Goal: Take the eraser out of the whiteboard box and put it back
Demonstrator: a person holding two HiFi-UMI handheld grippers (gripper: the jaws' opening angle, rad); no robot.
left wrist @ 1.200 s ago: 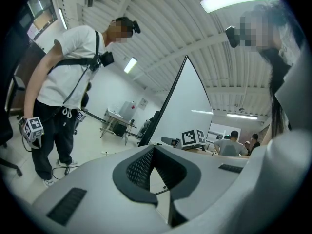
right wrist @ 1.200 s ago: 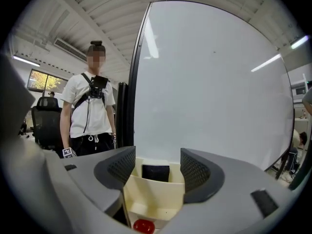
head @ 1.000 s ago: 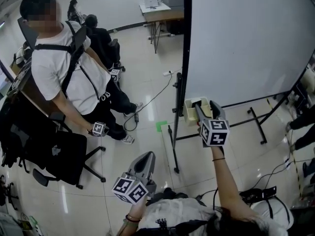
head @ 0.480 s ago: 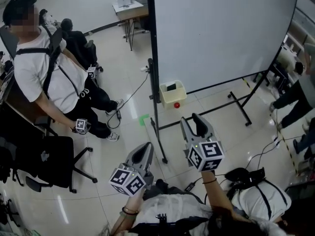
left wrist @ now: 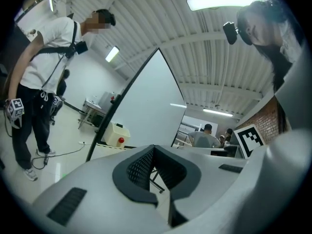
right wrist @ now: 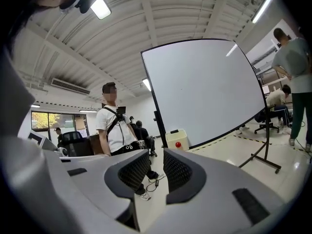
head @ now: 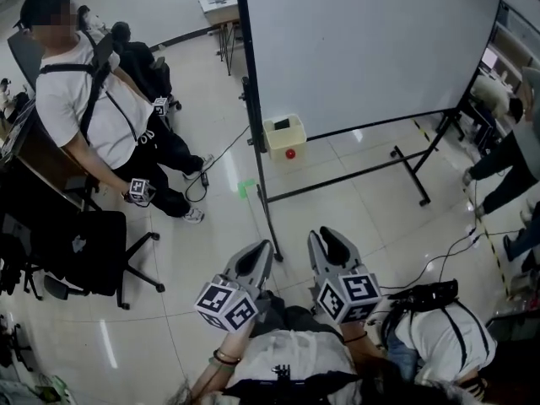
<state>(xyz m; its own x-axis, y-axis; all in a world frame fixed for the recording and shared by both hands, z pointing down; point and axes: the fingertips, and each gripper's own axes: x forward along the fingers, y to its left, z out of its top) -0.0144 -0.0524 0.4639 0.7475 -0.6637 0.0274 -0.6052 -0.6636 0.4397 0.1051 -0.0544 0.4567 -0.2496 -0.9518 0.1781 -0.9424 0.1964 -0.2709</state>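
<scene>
A cream whiteboard box (head: 283, 138) hangs at the lower left corner of the whiteboard (head: 363, 40), with a red knob (head: 290, 153) on its front. A dark eraser (head: 282, 125) lies in its top. Both grippers are held low near my body, far back from the box. My right gripper (head: 331, 245) is closing, with a narrow gap left and nothing between its pads (right wrist: 157, 155). My left gripper (head: 256, 258) is shut and empty, its tips meeting (left wrist: 154, 149). The box also shows small in the left gripper view (left wrist: 116, 132) and the right gripper view (right wrist: 176, 139).
A person in a white shirt (head: 84, 108) stands at left beside a black office chair (head: 84, 256). A cable (head: 224, 171) runs over the floor near the board's post (head: 257, 167). The stand's legs (head: 413, 175) spread right. A table (head: 221, 2) is behind.
Both grippers have drawn back from the box toward my body. The right gripper, whose jaws were at the box a second ago, has narrowed its jaws. The eraser stays in the box.
</scene>
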